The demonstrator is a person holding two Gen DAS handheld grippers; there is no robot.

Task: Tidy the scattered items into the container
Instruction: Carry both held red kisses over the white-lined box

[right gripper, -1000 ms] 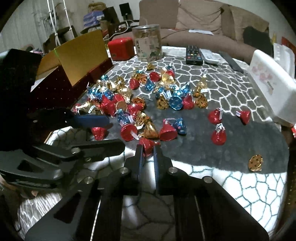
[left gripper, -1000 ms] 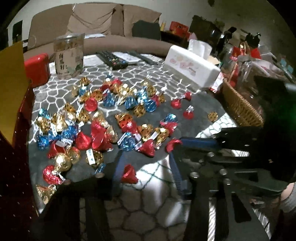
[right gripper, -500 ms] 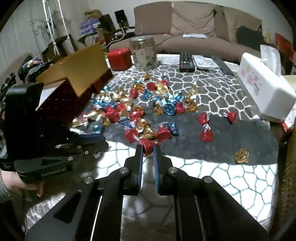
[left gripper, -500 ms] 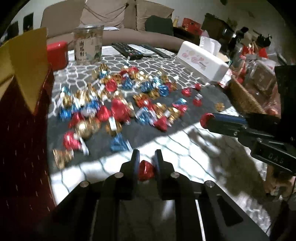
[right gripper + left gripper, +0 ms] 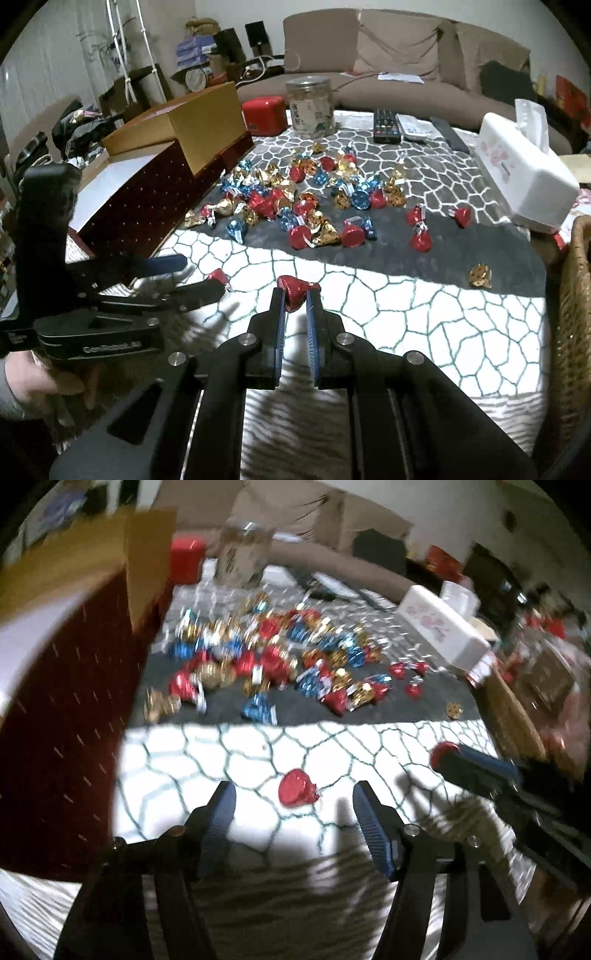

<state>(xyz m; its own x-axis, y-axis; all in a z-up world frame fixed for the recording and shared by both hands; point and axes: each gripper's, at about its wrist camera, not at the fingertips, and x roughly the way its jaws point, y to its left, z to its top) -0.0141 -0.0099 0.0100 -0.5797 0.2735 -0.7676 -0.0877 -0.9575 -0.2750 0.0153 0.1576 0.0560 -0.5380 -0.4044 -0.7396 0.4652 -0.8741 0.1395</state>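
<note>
Barely begun: the right gripper (image 5: 295, 297) pinches one red candy (image 5: 294, 291), the left gripper (image 5: 291, 805) gapes over a loose red chocolate (image 5: 296, 793) (dropped, apparently), and the candy pile (image 5: 306, 199) lies outside the dark red box (image 5: 147, 199)

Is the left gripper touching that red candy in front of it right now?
Apart. The left wrist view shows the left gripper open, with bright tablecloth visible between each finger and the red candy.

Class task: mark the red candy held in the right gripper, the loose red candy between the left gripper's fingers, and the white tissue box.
held red candy (image 5: 294, 291), right wrist view, foil body.
loose red candy (image 5: 296, 793), left wrist view, foil body.
white tissue box (image 5: 524, 188), right wrist view, side wall.
</note>
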